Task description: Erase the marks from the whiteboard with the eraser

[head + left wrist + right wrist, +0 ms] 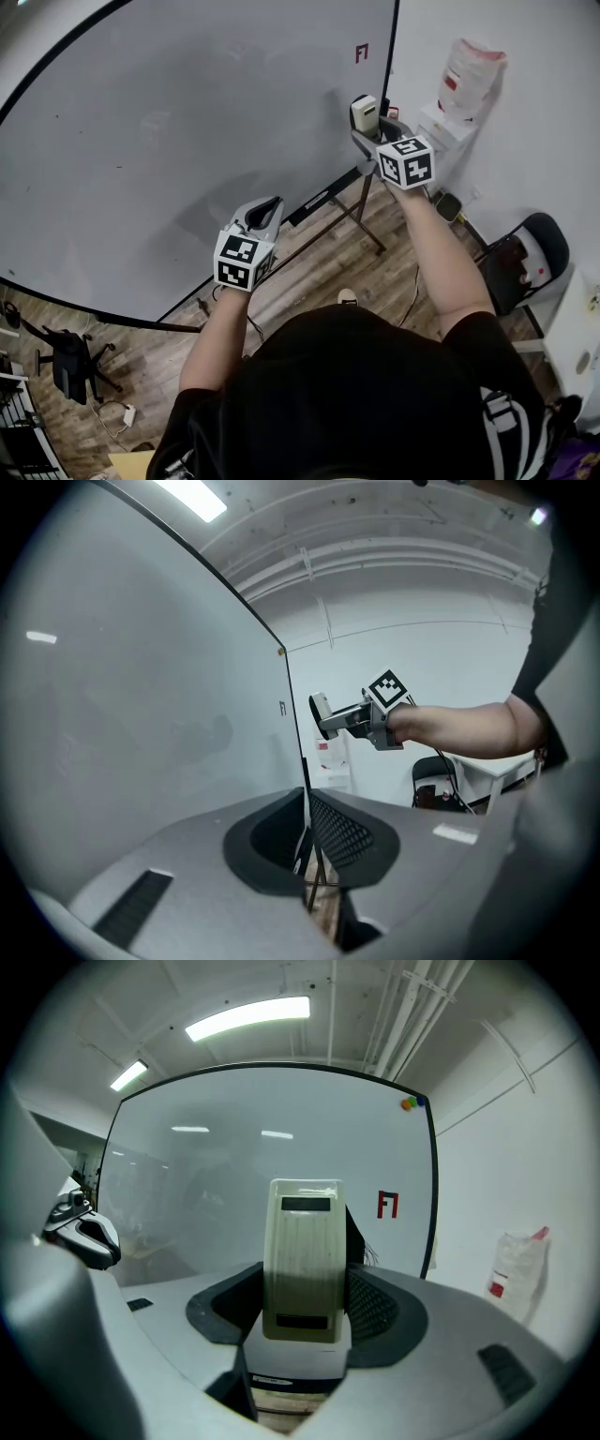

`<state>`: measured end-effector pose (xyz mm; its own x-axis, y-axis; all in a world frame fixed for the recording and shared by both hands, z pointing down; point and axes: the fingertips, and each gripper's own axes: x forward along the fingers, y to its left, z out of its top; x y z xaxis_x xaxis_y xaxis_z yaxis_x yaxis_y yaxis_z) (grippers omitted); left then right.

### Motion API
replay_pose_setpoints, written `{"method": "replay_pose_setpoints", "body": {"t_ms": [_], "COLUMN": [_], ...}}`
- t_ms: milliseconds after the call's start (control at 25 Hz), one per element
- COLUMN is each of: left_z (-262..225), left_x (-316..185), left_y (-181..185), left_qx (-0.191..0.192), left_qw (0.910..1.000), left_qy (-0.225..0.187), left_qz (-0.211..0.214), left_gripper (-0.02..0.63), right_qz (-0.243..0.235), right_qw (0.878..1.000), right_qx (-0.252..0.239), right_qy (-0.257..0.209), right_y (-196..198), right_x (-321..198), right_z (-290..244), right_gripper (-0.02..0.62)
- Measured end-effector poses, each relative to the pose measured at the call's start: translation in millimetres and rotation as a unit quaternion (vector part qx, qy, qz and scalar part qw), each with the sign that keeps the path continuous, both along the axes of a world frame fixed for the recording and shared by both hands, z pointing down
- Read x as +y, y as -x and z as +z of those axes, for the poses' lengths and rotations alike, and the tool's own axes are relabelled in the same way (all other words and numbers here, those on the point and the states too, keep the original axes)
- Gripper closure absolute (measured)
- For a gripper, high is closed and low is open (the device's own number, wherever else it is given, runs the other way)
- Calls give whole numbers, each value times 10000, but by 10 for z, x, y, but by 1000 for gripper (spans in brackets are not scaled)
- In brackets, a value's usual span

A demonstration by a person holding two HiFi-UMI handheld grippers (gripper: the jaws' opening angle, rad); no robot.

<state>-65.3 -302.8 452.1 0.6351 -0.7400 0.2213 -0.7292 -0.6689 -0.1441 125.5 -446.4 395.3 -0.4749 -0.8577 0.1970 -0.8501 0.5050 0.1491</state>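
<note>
In the head view, your right tongs hold the eraser upright near the right edge of the whiteboard, below a small red mark; your left tongs hang lower, near the board's bottom edge. In the left gripper view, the jaws are closed together on nothing. In the right gripper view, the jaws clamp the pale eraser by its sides; the red mark shows on the board just to its right.
</note>
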Motion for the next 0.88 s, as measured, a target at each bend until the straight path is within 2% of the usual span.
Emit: {"method": "replay_pose_setpoints", "body": {"t_ms": [440, 880], "left_z": [141, 245], "left_x": [70, 100], "left_y": [-96, -83], "left_qx": [-4, 64], "left_qw": [9999, 9998], "left_qy": [89, 161], "left_qz": [124, 35], "left_gripper": [577, 577], "right_qz": [125, -6], "right_qw": [9998, 10000], "right_qx": [-92, -88], "right_qy": [125, 19], "right_y": [-202, -66], "right_x": [334, 545], "right_z": [320, 353], "right_gripper": [344, 344]}}
